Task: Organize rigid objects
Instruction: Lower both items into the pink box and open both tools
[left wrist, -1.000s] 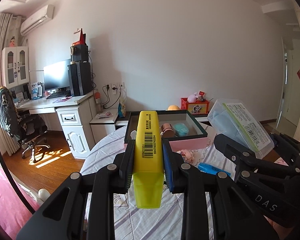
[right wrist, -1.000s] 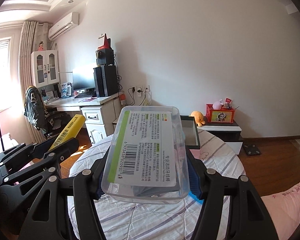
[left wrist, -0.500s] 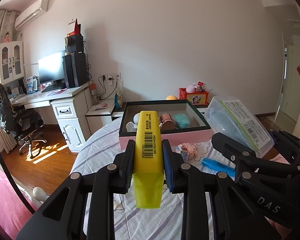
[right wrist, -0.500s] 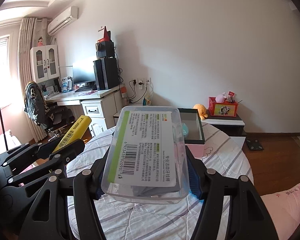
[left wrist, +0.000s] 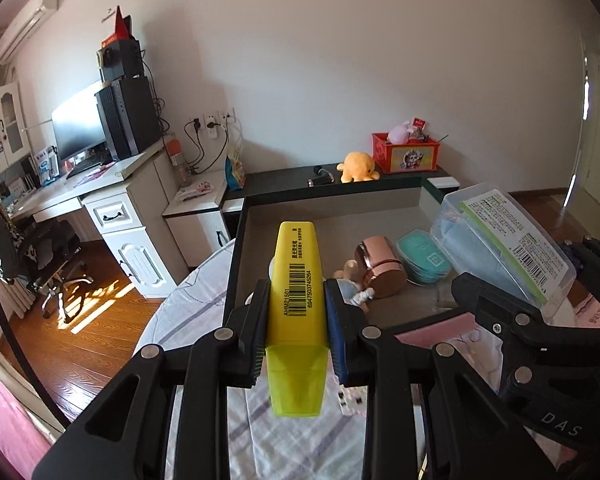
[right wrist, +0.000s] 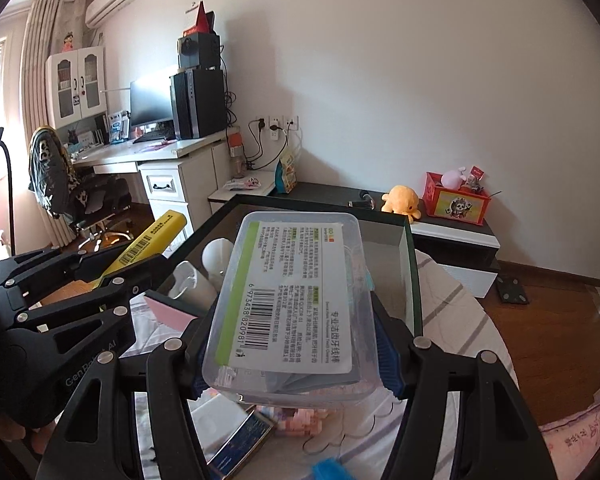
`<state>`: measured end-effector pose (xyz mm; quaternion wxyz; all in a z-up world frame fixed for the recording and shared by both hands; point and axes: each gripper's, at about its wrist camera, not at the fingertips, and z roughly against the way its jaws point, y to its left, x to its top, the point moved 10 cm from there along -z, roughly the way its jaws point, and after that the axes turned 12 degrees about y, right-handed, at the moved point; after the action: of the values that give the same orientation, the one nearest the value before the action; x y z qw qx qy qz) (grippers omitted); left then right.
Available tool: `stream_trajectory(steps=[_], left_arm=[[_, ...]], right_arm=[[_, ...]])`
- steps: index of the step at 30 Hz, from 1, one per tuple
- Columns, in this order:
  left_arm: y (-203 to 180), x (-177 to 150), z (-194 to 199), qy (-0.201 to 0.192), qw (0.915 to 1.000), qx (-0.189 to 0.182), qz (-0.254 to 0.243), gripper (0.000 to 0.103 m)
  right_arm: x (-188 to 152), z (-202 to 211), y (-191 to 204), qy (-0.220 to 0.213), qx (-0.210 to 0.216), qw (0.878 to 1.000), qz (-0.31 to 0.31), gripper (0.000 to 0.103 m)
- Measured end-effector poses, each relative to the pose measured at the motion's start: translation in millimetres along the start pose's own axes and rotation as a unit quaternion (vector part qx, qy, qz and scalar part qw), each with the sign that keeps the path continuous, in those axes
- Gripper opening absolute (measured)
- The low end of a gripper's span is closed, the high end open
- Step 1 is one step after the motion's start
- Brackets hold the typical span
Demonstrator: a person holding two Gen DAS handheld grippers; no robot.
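My left gripper [left wrist: 296, 308] is shut on a yellow highlighter [left wrist: 297, 280] and holds it over the near left part of a dark-rimmed open box [left wrist: 236, 248] with a pink outer wall. My right gripper [right wrist: 292, 332] is shut on a clear plastic box of dental floss picks [right wrist: 296, 300] with a barcode label, held above the same box's [right wrist: 410, 264] near edge. In the left wrist view the clear box [left wrist: 500, 244] shows at the right, and in the right wrist view the highlighter [right wrist: 148, 240] shows at the left. Inside the box lie a rose-gold cylinder [left wrist: 380, 264] and a teal case [left wrist: 422, 256].
The box stands on a round table with a striped cloth [left wrist: 192, 312]. White items [right wrist: 196, 284] lie in the box's left part. A dark blue booklet [right wrist: 244, 440] and pink small items [right wrist: 300, 420] lie on the cloth below my right gripper. A desk [left wrist: 112, 200] and low cabinet [right wrist: 452, 236] stand behind.
Both grippers have moved forward and tilted down toward the open box, which now fills more of each view. Each keeps its hold on its object.
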<state>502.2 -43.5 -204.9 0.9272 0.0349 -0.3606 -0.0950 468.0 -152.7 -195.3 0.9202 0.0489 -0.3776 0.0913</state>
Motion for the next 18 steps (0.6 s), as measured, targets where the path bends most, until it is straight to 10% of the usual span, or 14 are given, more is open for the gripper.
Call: stream_trajectory(steps=[14, 18], left_arm=[[-2.3, 16.9, -86.7, 0.048, 0.9988, 0.003, -0.01, 0.03], [2.8, 12.0, -77.5, 0.039, 0.9991, 0.017, -0.008, 0.053]], right_arm=[[0.4, -98.5, -23.1, 0.076, -0.002, 0.997, -0.001, 0.066], [-4.5, -95.6, -25.6, 0.076, -0.003, 0.997, -0.01, 0.079]])
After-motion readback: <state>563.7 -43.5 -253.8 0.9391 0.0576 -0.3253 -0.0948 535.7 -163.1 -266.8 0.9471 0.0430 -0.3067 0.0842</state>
